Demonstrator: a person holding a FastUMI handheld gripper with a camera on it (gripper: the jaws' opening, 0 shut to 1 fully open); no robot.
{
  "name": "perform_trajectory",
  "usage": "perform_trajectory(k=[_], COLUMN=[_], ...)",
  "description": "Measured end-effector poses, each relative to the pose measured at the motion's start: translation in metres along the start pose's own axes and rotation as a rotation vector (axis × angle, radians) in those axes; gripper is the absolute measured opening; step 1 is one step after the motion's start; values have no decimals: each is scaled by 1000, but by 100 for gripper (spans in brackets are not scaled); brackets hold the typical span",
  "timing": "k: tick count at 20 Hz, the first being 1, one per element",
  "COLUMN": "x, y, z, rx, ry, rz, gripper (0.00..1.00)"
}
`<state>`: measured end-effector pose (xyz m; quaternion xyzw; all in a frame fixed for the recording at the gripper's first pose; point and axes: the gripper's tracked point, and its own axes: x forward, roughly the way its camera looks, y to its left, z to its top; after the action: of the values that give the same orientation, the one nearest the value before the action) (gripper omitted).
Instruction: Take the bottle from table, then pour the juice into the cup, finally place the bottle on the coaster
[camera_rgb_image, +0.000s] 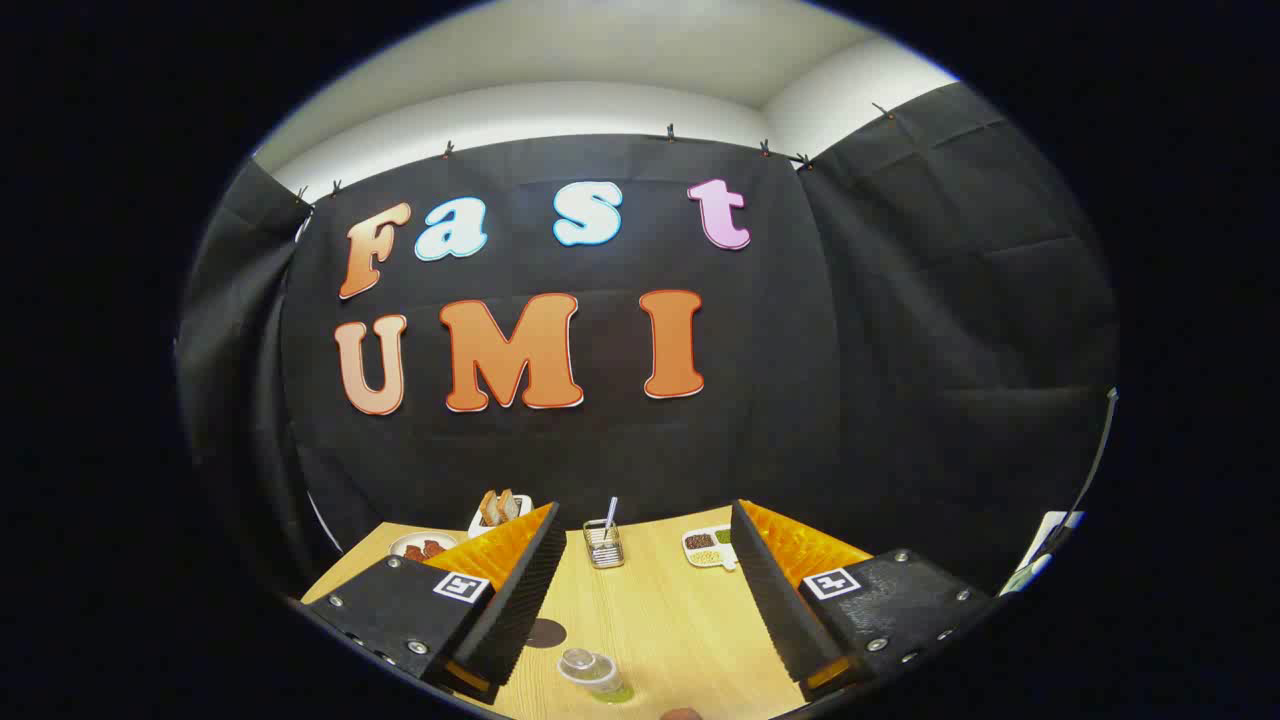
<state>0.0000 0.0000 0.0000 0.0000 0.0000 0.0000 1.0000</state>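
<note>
While the gripper (645, 560) hangs above the wooden table (660, 620), its two fingers stand wide apart and clasp nothing, with bare tabletop showing in the gap between them. Down low between the fingers, close to the camera, sits a clear plastic cup (590, 672) with a little green juice at its bottom; it stands upright on the table. Just beside the cup, toward the left finger, lies a dark round coaster (546, 632), partly hidden behind that finger; cup and coaster are near each other but apart. A small brownish rounded thing (683, 714) pokes in at the very near edge of the table, too cut off to tell what it is. Beyond the fingertips, at the far side of the table, a small wire holder (603, 545) stands with a pale straw or spoon sticking up from it. To its right is a white divided dish (708, 548) with dark and green bits in its sections, touching the line of the right finger. To the left, a white dish with bread slices (497, 510) sits at the back, and a round plate with reddish food (420, 546) is near it, just behind the left finger. Black cloth walls close the booth behind.
</note>
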Motion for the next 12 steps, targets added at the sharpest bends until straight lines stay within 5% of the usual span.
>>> perform_trajectory(k=[12], x=[-33], y=[-8], z=[-32], rx=[-31], ry=[60], rz=[2], gripper=[98])
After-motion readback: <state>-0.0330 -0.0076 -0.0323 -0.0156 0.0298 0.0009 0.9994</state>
